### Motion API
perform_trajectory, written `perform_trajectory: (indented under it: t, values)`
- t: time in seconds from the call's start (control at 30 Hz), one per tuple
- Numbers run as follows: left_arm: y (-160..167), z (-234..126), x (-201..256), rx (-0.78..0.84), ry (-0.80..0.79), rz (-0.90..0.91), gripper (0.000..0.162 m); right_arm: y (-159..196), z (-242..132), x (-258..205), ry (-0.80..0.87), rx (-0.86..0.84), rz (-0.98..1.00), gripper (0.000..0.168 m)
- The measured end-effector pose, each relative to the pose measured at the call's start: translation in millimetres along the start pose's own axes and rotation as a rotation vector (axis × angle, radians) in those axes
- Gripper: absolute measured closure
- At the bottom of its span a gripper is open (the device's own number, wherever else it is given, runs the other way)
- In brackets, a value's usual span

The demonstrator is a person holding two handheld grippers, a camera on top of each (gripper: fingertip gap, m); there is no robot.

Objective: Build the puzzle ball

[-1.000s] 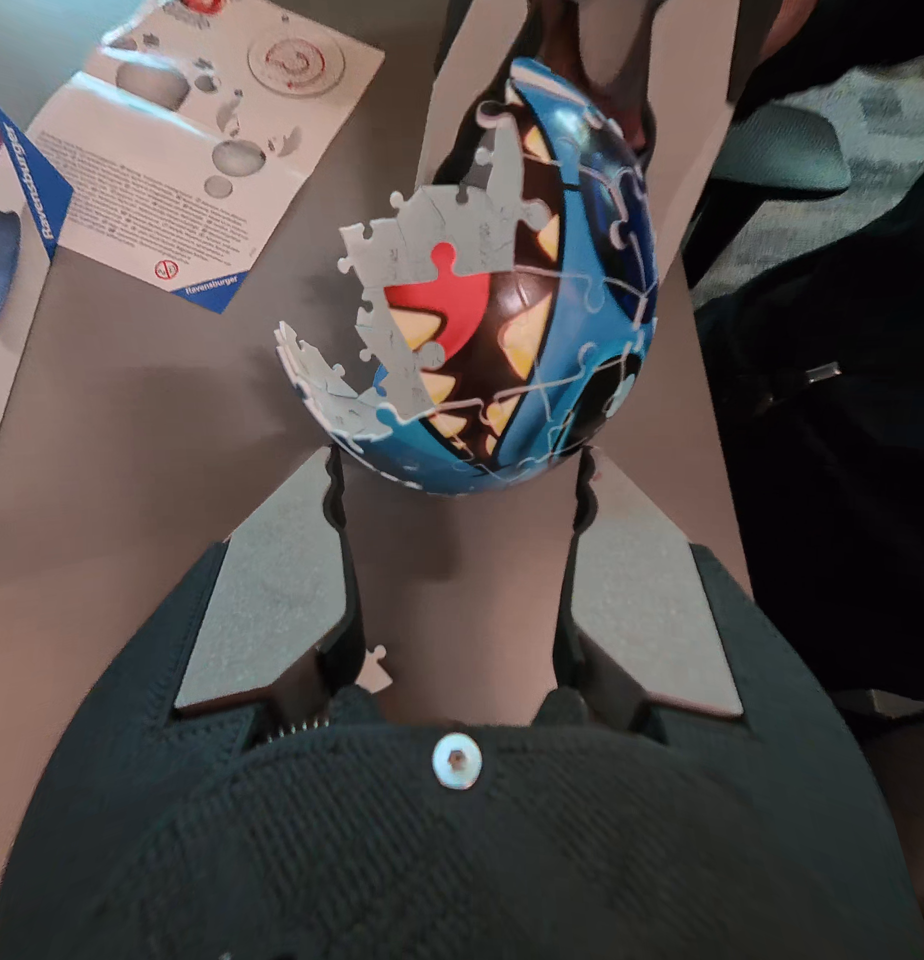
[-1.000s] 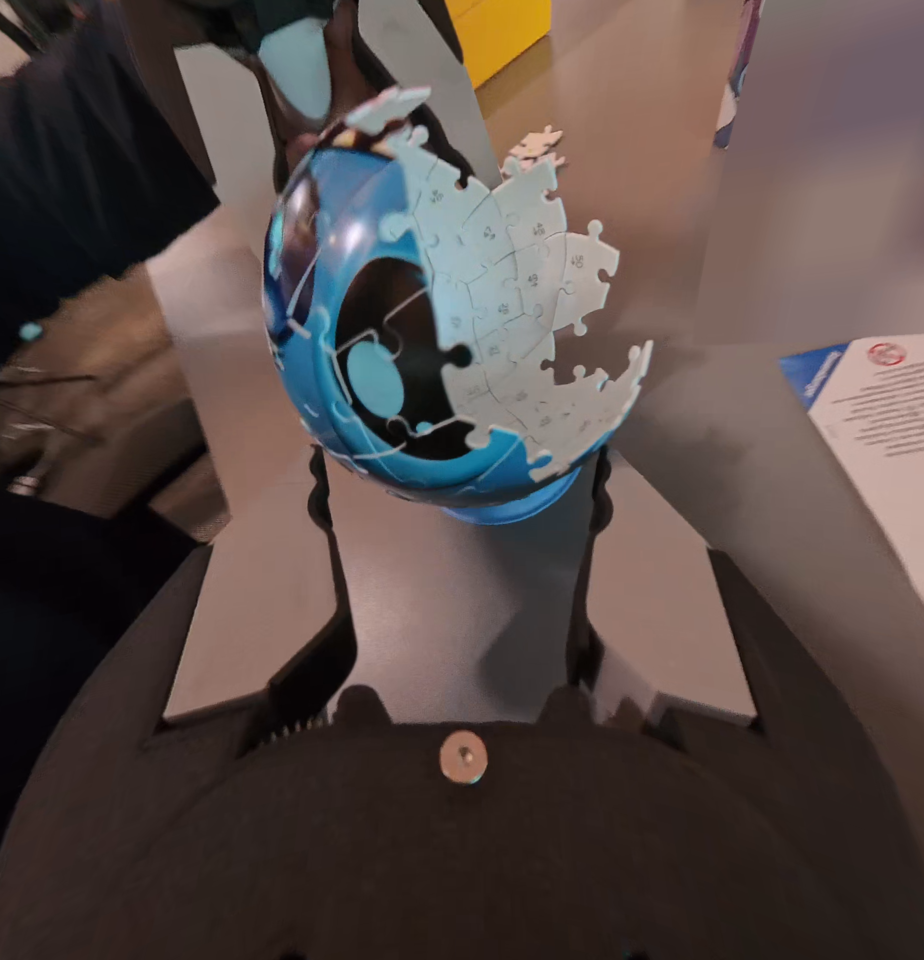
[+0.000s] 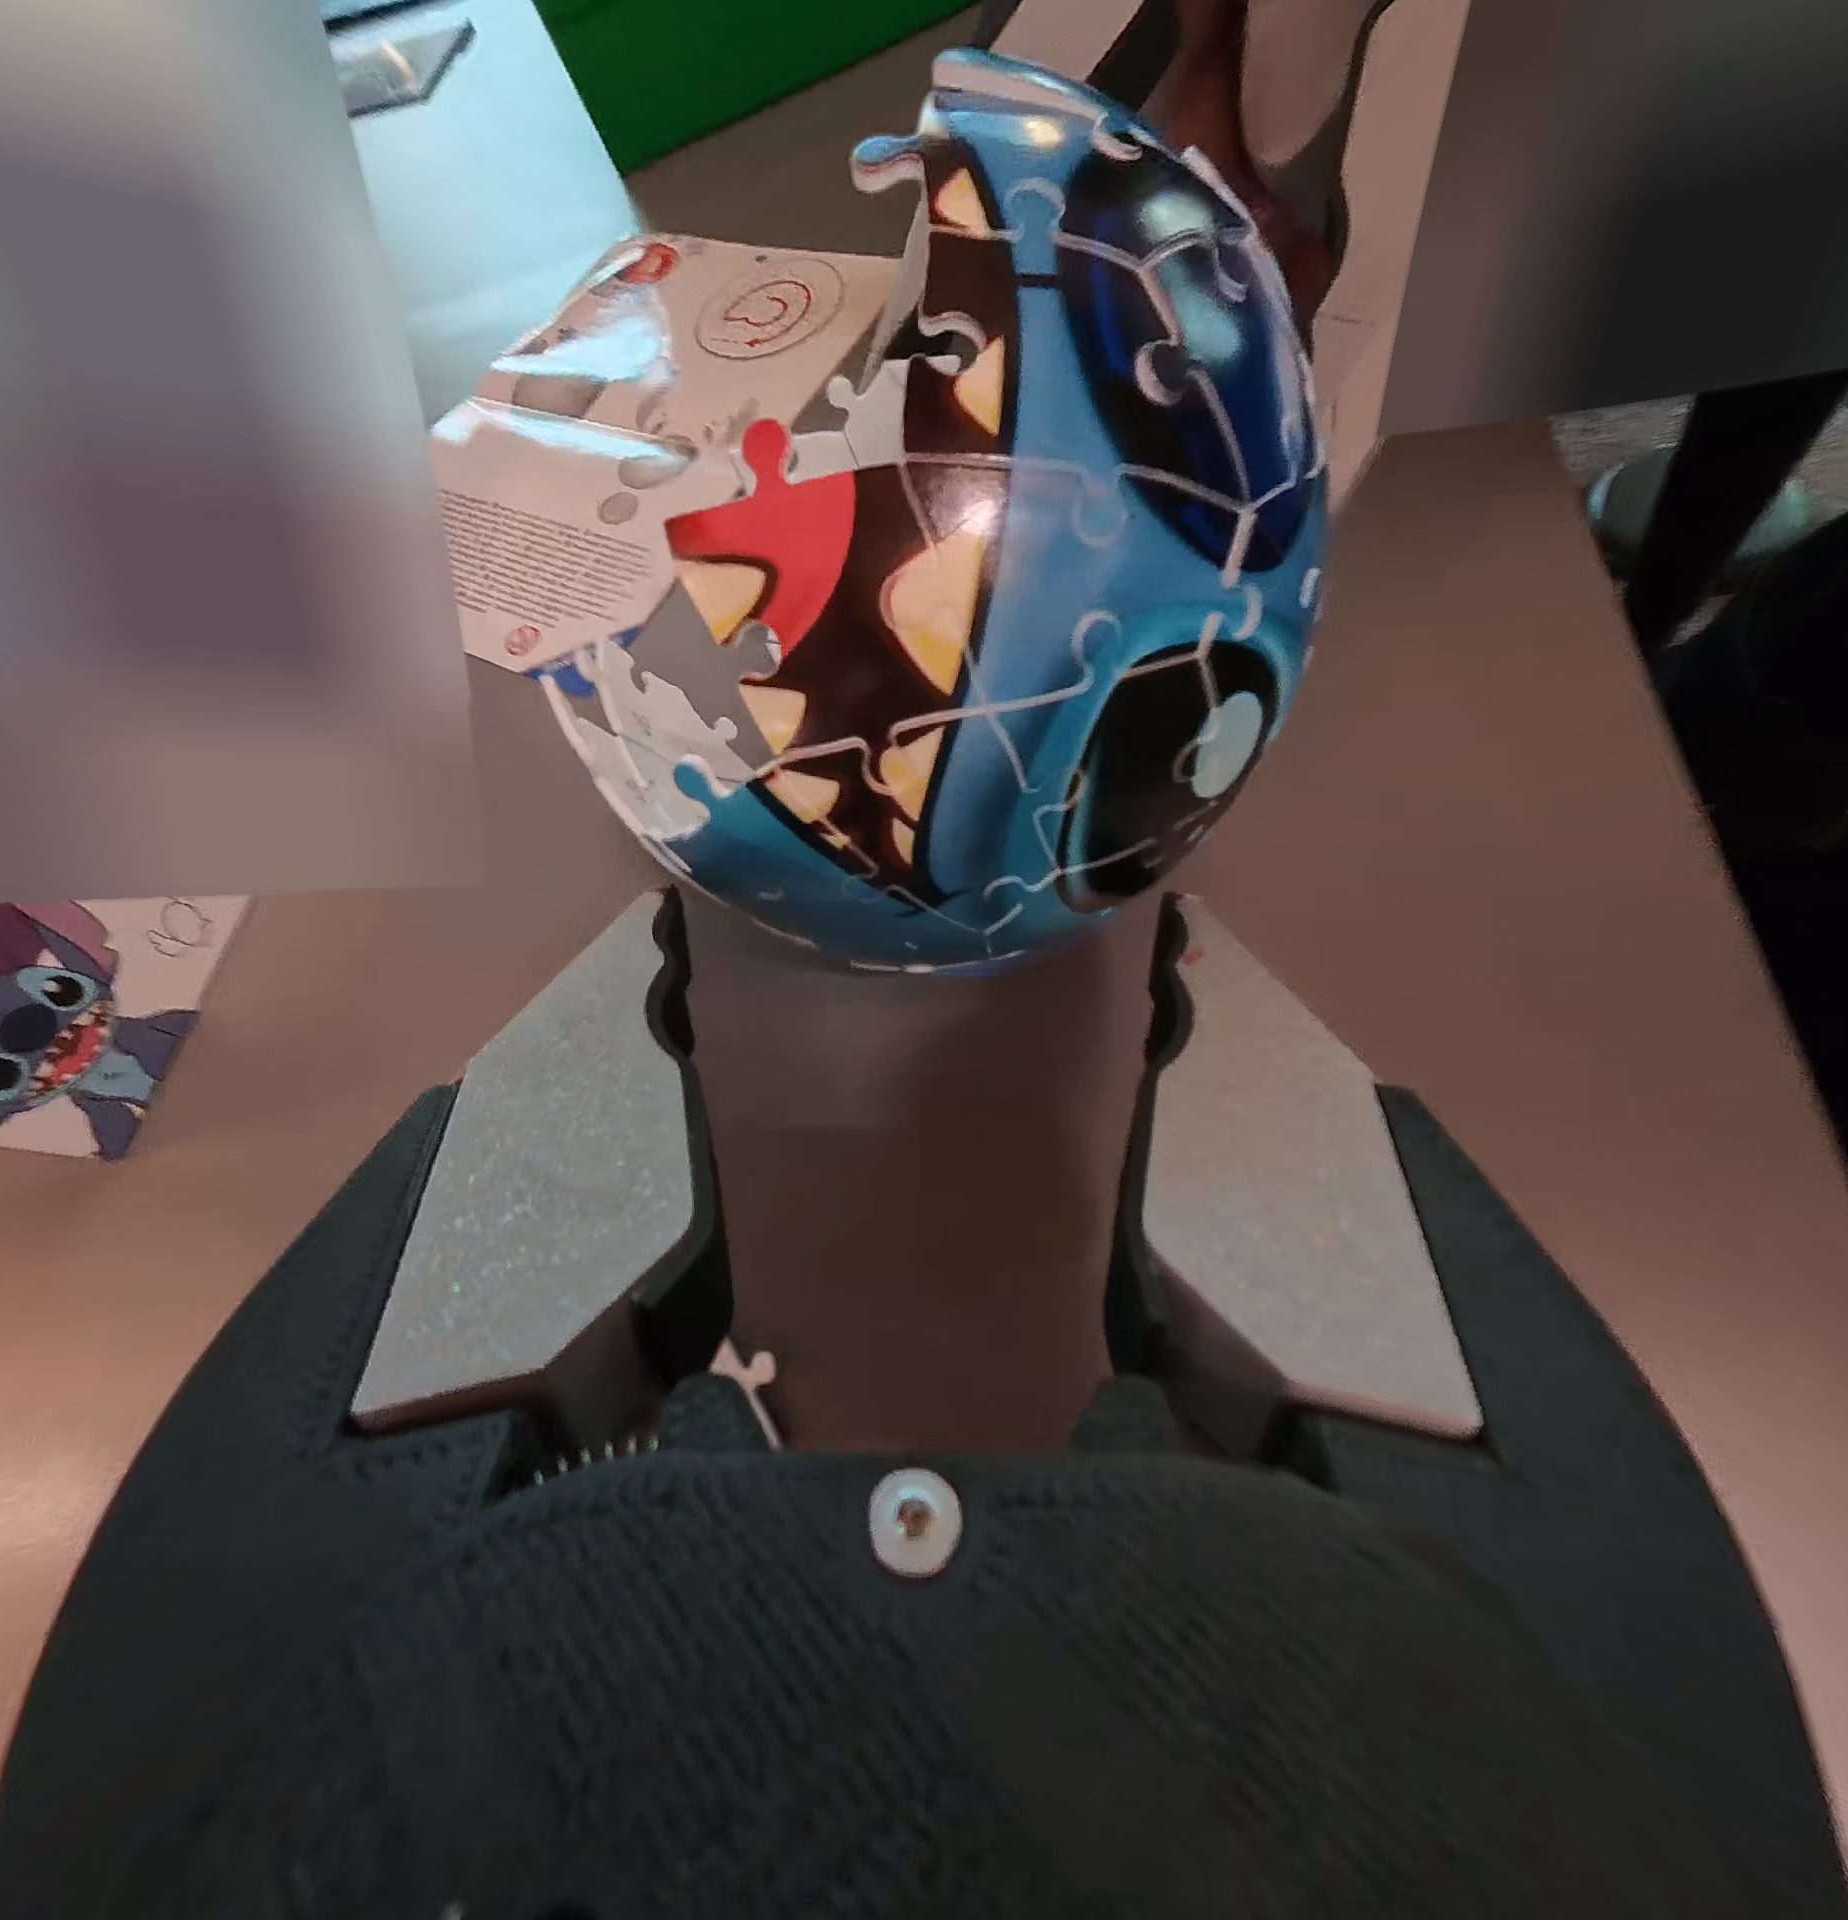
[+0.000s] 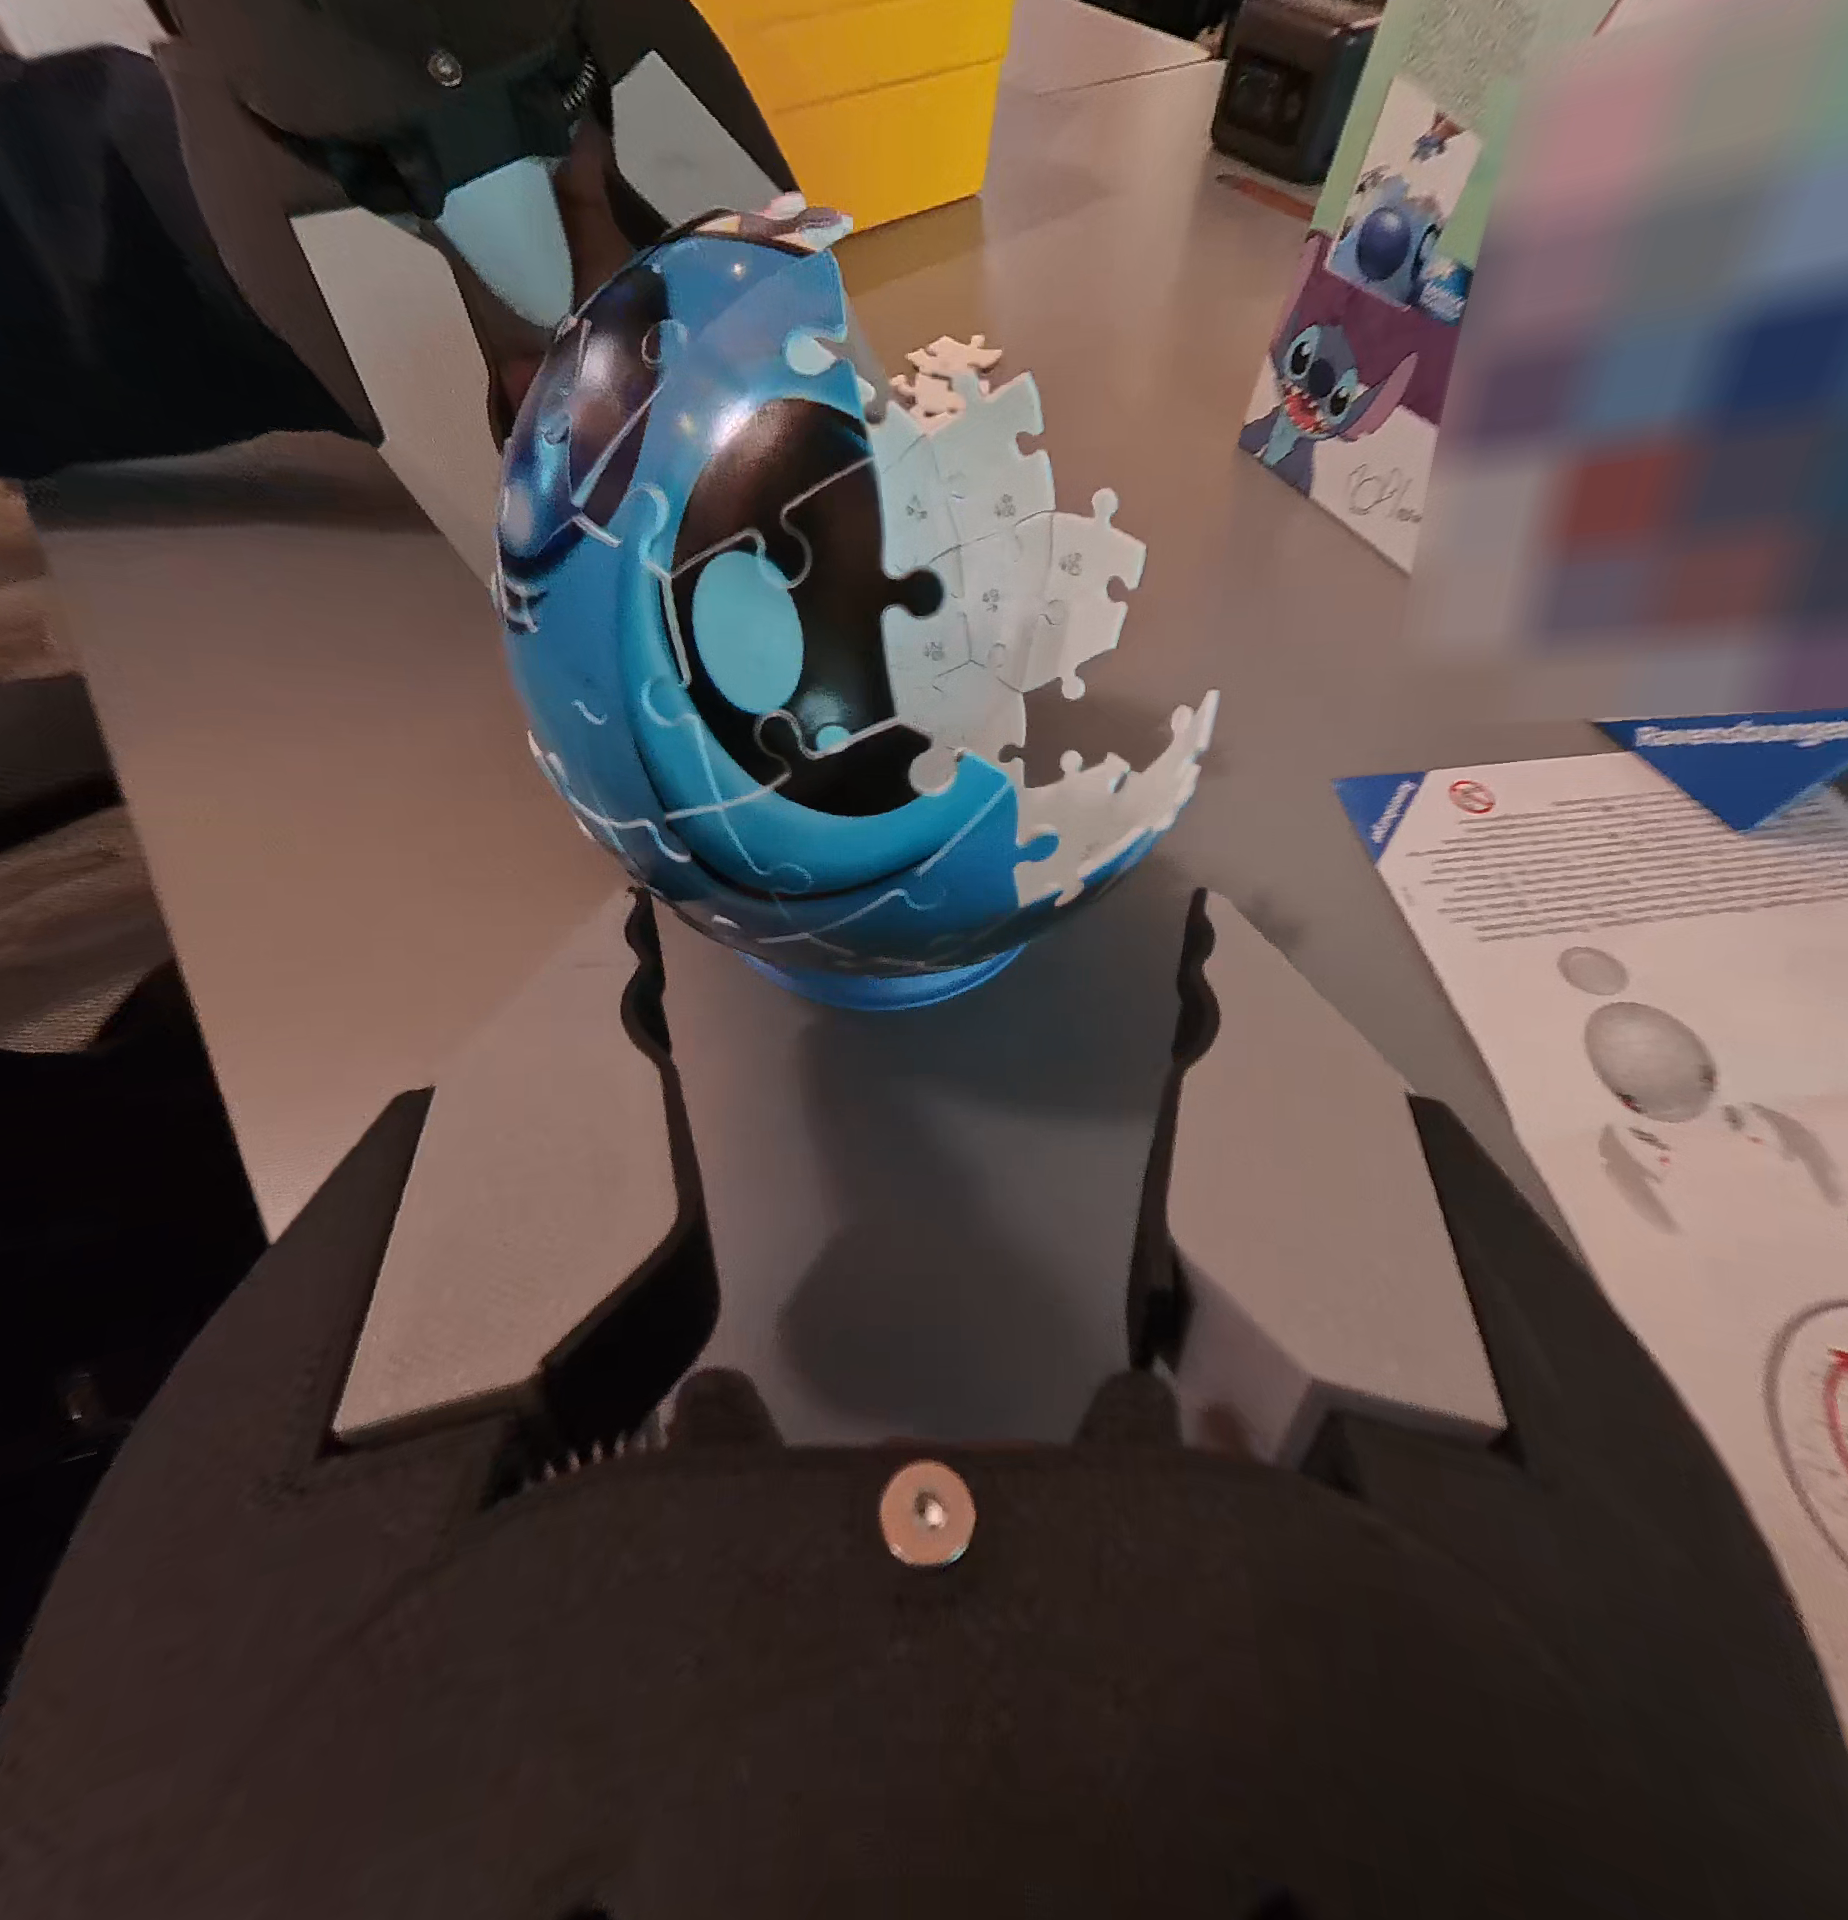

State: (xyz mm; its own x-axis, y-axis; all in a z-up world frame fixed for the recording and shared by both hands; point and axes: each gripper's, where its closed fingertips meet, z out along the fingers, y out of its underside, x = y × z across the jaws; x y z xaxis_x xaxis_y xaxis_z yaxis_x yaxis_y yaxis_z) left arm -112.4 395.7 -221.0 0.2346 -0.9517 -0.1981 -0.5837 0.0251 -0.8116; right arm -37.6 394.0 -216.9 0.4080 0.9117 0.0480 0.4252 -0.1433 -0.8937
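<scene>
The partly built puzzle ball [image 3: 1013, 582] is blue with a black toothed mouth and a red tongue. Its open side shows pale piece backs [image 4: 1003, 582]. It rests on a blue ring stand [image 4: 878, 977] on the grey table [image 4: 328, 727]. My left gripper [image 3: 920, 935] is open, its tips on either side of the ball's lower part. My right gripper [image 4: 920, 925] is open on the opposite side, tips likewise by the ball's base. Each gripper shows behind the ball in the other's view. A small pale piece [image 3: 748, 1371] sits by the base of my left finger.
An instruction leaflet [image 4: 1626, 935] lies next to the ball, also in the left wrist view [image 3: 567, 499]. The puzzle box [image 4: 1356, 364], a picture card [image 3: 47, 1029], a yellow box [image 4: 878, 114], a green box [image 3: 754, 73] and loose pieces [image 4: 946, 374] lie around. The table edge [image 3: 1647, 644] is close.
Both views have swung and tilted lower around the ball; the leaflet now shows behind it in the left view. The ball looks closer. Both grippers stay open.
</scene>
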Motion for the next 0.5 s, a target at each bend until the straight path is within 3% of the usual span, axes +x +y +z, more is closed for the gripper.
perform_trajectory:
  t: [0.27, 0.5]
  values:
    - [-4.3, 7.3, -3.1, 0.079, -0.049, 0.077, 0.070, -1.3, 0.5, -1.8, 0.137, 0.004, -0.254, 0.073]
    - [-1.4, 7.1, -1.8, 0.075, -0.078, 0.095, 0.071, 2.1, -4.4, 0.7, 0.246, -0.012, -0.341, 0.074]
